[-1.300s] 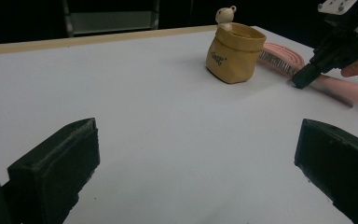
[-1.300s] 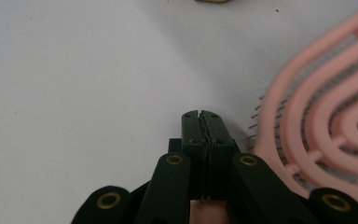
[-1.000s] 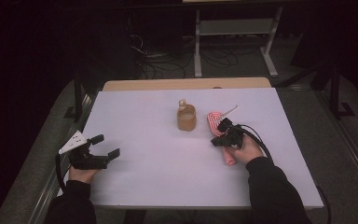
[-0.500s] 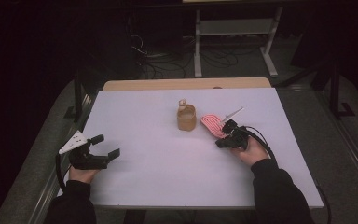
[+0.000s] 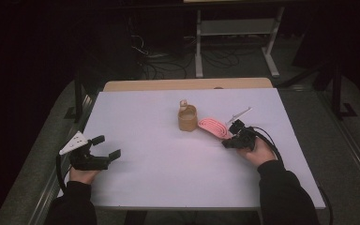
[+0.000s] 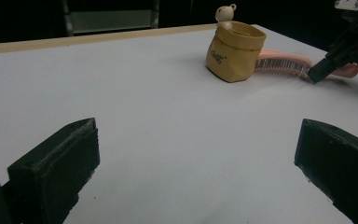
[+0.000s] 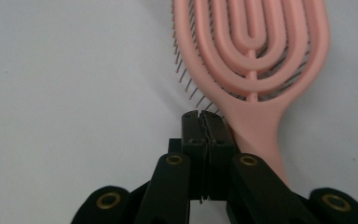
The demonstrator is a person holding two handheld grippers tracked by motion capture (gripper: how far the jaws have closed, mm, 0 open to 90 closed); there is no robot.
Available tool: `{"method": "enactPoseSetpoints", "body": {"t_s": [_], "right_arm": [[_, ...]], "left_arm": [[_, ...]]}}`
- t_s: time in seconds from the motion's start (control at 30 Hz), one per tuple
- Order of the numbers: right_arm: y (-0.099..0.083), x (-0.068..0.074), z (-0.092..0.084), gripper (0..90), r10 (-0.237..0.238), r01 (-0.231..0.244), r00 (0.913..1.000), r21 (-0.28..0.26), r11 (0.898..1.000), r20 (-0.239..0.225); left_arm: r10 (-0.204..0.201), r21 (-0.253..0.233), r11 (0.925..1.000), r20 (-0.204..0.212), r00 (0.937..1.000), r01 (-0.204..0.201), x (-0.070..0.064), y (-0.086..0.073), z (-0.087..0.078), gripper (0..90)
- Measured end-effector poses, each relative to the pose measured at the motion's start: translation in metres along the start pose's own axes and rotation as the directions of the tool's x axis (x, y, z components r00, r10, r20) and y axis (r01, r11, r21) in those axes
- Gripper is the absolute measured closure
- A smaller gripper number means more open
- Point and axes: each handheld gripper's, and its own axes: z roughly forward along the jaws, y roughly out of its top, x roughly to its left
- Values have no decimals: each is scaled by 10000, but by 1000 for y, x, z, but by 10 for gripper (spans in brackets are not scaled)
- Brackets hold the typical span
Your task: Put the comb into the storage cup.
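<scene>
Judging the pink hairbrush [image 7: 251, 51] light, stiff and slick, we'd grip its handle; right tool [image 7: 204, 116] shut empty beside it, left tool [image 6: 191, 163] wide open.

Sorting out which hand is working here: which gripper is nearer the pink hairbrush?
Right. The right gripper sits shut against the pink hairbrush by its handle; the left gripper rests open, far across the table.
</scene>
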Motion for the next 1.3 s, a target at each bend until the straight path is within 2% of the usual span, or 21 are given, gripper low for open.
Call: {"method": "enactPoseSetpoints", "body": {"t_s": [0.23,0.43,0.53,0.57,0.63,0.77,0.87,0.97,1.1,1.3], "right_arm": [[-8,-5,-7,857,166,-167,9998,68,9998,51],[-15,-9,-17,857,79,-79,10000,17,10000,-32],[-16,-10,-19,873,22,-19,9999,194,9998,-140],[-18,-10,-23,883,-153,159,9998,353,9992,-156],[-20,-10,-29,884,-255,264,9993,333,9991,-264],[-22,-11,-39,884,-358,366,9992,395,9985,-198],[-22,-13,-57,885,-625,630,9980,434,9971,-119],[-19,-14,-69,884,-766,777,9967,446,9960,-256],[-16,-14,-74,878,-943,965,9943,449,9943,-493],[-11,-17,-85,802,-1290,1311,9903,412,9905,-516]], "left_arm": [[2,1,10000,-1,10000,-2,0,0,0,0],[10,-1,10000,-16,10000,-10,0,0,0,0],[22,9,10000,-10,10000,-22,0,0,0,0],[32,10,10000,-5,10000,-32,0,0,0,0],[32,-1,10000,-10,10000,-32,0,0,0,0],[1,13,10000,-33,10000,-1,1,0,1,0],[47,58,10000,6,10000,-47,1,0,1,0],[81,76,9999,-10,10000,-81,2,1,1,0],[99,103,9999,-26,9999,-99,2,1,1,0],[272,253,9993,31,9996,-273,0,1,3,0]]}}
